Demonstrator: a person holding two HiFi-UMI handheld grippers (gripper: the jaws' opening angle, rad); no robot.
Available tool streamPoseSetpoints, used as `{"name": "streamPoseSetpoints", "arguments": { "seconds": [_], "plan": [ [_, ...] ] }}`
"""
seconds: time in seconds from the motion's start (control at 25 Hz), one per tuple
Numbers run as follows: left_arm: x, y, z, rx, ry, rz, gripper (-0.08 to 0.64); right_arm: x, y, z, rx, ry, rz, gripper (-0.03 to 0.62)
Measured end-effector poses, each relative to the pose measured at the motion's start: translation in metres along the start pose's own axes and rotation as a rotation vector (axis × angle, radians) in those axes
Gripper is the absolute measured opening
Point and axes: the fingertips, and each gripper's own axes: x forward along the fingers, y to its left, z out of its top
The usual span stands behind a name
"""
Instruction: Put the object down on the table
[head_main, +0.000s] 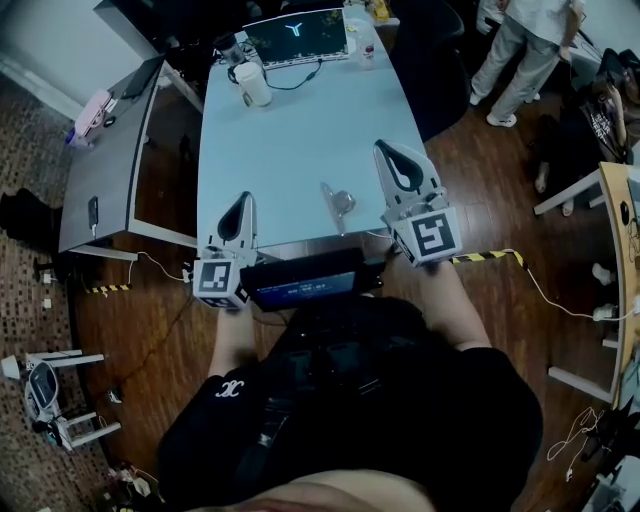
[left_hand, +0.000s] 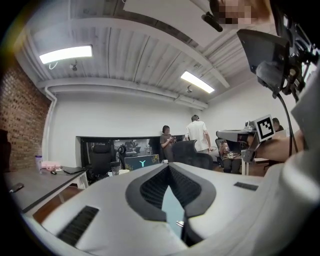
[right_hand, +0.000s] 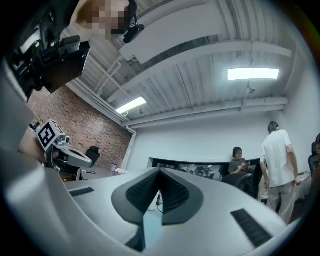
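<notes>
A small shiny metal object (head_main: 340, 203) lies on the pale blue table (head_main: 290, 150), near its front edge, between my two grippers and touched by neither. My left gripper (head_main: 244, 200) hovers over the front left of the table, its tips together with nothing between them (left_hand: 168, 167). To the right of the object my right gripper (head_main: 388, 150) is held higher. Its jaws are shut too and hold nothing (right_hand: 160, 171). Both gripper views look up and across the room, so the object does not show in them.
A white mug (head_main: 252, 85) and an open laptop (head_main: 296, 37) with a cable stand at the table's far end. A grey desk (head_main: 100, 170) flanks the left side. People stand and sit at the back right (head_main: 525, 50). A dark screen (head_main: 305, 285) hangs at my chest.
</notes>
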Motion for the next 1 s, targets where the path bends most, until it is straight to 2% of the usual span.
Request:
{"name": "streamPoseSetpoints", "arguments": {
  "seconds": [0.2,0.32,0.56,0.64,0.76,1.0],
  "plan": [
    [0.002,-0.021,0.003,-0.011,-0.005,0.009,0.005,-0.026,-0.020,0.014,-0.006,-0.011,-0.026,-0.021],
    [0.002,-0.036,0.011,0.020,-0.007,-0.019,0.005,-0.046,-0.029,0.024,-0.015,-0.010,-0.065,-0.020],
    [-0.022,-0.053,0.032,0.068,-0.044,-0.068,0.005,-0.090,-0.014,0.074,-0.028,-0.079,-0.120,-0.020],
    [-0.043,-0.060,0.034,0.078,-0.054,-0.087,0.005,-0.109,0.002,0.091,-0.013,-0.091,-0.122,-0.020],
    [-0.085,-0.073,0.032,0.090,-0.065,-0.111,0.005,-0.140,0.037,0.122,-0.041,-0.139,-0.127,-0.021],
    [-0.217,-0.091,0.013,0.093,-0.083,-0.120,0.005,-0.220,0.148,0.153,-0.028,-0.106,-0.115,-0.021]
  ]
}}
